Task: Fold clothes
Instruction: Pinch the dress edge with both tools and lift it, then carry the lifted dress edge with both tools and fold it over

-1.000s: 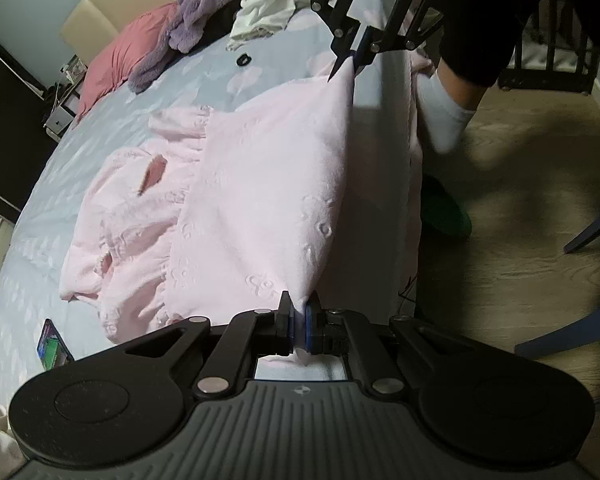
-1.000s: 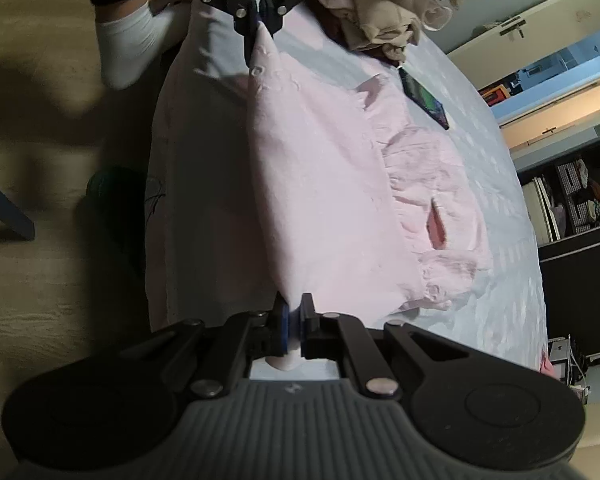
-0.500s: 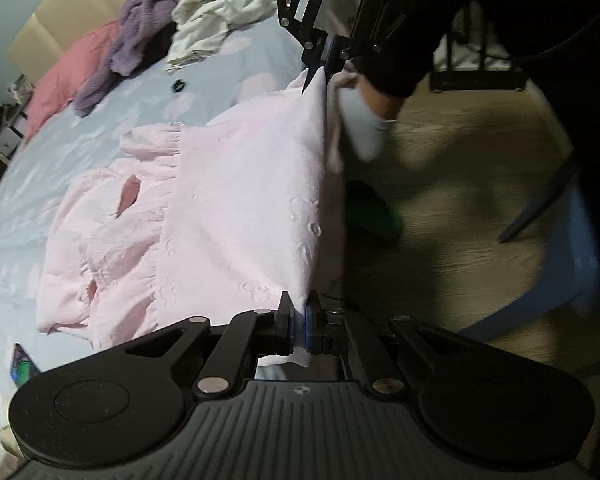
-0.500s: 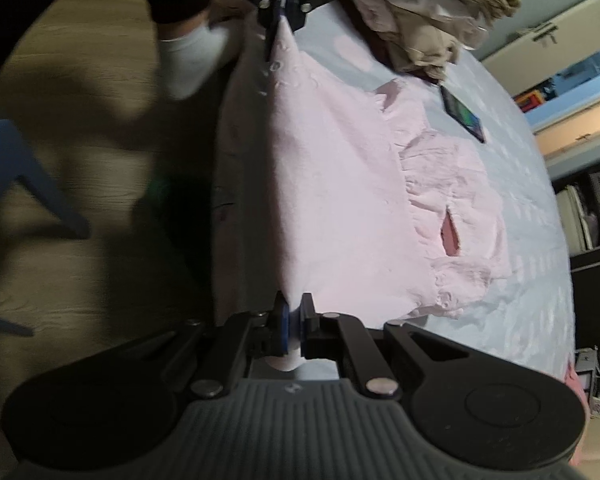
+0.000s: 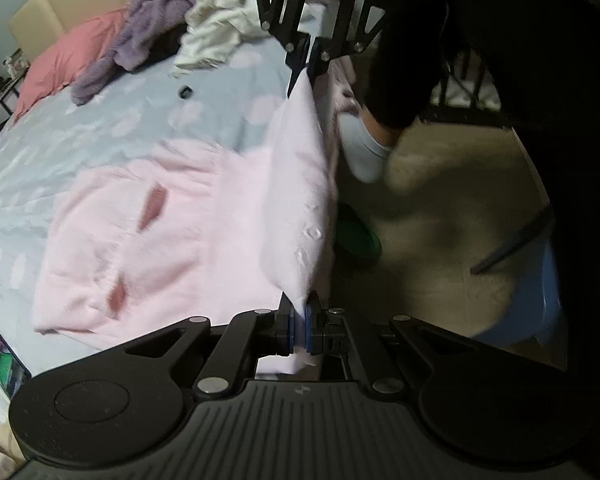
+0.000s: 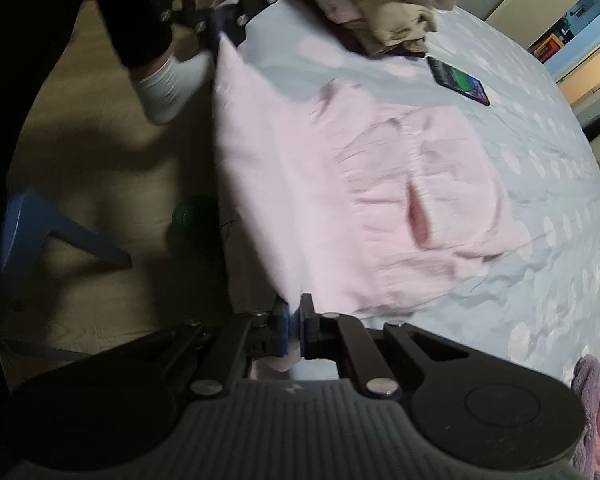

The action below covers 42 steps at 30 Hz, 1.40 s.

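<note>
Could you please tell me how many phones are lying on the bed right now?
1. The phone lies screen-up on the blue bedsheet, apart from the pink garment, near the beige clothes pile. More could be hidden under the clothes.

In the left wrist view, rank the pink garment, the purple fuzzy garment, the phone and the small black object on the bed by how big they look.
1. pink garment, clamped by the left gripper and the right gripper
2. purple fuzzy garment, though it lies farther away
3. phone, partly cut off
4. small black object
</note>
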Available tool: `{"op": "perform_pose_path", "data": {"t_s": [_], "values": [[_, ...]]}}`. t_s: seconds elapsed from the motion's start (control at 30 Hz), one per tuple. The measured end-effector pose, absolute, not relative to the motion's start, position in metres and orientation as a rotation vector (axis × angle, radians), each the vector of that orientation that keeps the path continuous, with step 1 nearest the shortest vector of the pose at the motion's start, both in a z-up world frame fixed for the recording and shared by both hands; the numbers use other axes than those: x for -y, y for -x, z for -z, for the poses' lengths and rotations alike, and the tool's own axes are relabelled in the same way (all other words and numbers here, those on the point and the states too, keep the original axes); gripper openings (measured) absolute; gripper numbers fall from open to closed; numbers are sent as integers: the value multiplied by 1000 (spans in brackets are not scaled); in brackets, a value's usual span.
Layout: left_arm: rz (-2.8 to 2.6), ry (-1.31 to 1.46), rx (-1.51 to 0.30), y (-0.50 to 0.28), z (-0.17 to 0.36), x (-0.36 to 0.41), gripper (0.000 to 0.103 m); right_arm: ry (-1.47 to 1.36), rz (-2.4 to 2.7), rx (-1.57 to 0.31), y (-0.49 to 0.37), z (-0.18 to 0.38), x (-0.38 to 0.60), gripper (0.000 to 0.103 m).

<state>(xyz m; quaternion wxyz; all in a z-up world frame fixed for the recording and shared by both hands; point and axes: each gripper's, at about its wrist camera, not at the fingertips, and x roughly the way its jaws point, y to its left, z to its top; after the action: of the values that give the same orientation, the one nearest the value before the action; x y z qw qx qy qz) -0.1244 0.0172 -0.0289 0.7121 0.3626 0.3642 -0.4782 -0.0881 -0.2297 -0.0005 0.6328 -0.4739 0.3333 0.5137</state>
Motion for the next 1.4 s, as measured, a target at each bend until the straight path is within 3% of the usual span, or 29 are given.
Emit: {"op": "perform_pose_path", "data": {"t_s": [0.57, 0.97, 1.4], "values": [[874, -445, -882, -29, -4, -63, 3, 841, -1040, -828, -69, -31, 198, 6], [752, -286, -999, -88, 30, -86, 3, 847, -981, -829, -105, -12, 160, 6], [643, -234, -949, -100, 22, -96, 3, 838, -876, -809, -124, -3, 154, 6]]}}
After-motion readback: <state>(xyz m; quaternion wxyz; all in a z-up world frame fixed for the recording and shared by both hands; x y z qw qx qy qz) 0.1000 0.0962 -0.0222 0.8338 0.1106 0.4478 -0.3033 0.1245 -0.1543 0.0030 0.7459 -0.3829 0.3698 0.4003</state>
